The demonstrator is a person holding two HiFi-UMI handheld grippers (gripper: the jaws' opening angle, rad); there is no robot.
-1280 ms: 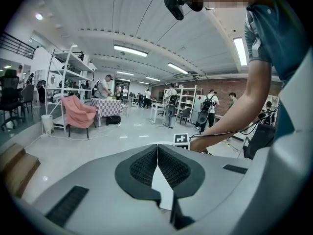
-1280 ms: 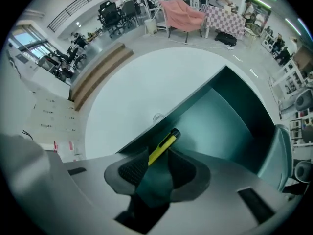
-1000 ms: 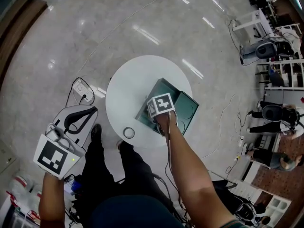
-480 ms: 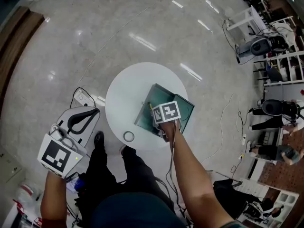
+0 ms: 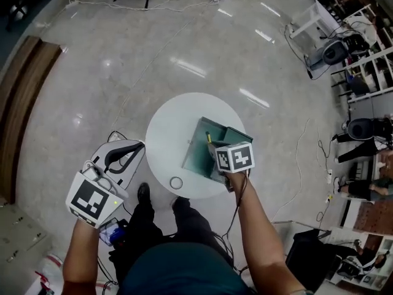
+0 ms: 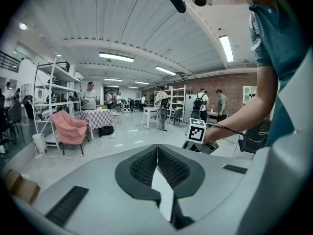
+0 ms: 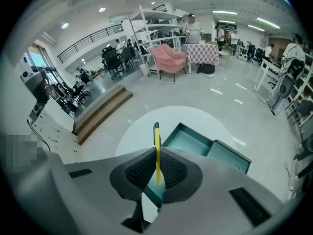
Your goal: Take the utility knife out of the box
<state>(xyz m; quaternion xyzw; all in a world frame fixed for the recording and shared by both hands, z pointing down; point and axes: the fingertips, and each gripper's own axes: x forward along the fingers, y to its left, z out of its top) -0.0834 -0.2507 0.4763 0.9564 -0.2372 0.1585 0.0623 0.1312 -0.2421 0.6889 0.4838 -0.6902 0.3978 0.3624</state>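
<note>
**Utility knife pinched in the right fingers, over the open box**

Utility knife (image 7: 156, 136): yellow, thin, gripped edge-on between the right fingers (image 7: 142, 170), which are closed on its lower half. The upper half and dark tip are seen projecting beyond the pads. No slant in the grip is noted.

Right gripper (image 7: 157, 165): held above the near side of the open teal box (image 7: 195, 141). In the head view the knife (image 5: 208, 137) is seen over the box's left part, near its wall. It appears raised above the rim, though clearance cannot be confirmed.

Box (image 5: 202, 158): resting on the round white bench (image 5: 166, 134), towards its right side. A small ring (image 5: 176, 182) is noted near the bench's front edge.

Left gripper (image 6: 156, 155): fingers pressed together on nothing, held off the bench to the left, well apart from the box.

Judgement on the step:
- The squeeze is to be kept constant, since the handle is narrow and smooth and may pivot between the pads.
- The knife is best raised straight up until the box wall is cleared, then carried sideways.
- A set-down on bare bench left of the box, clear of the ring, is suggested.
</note>
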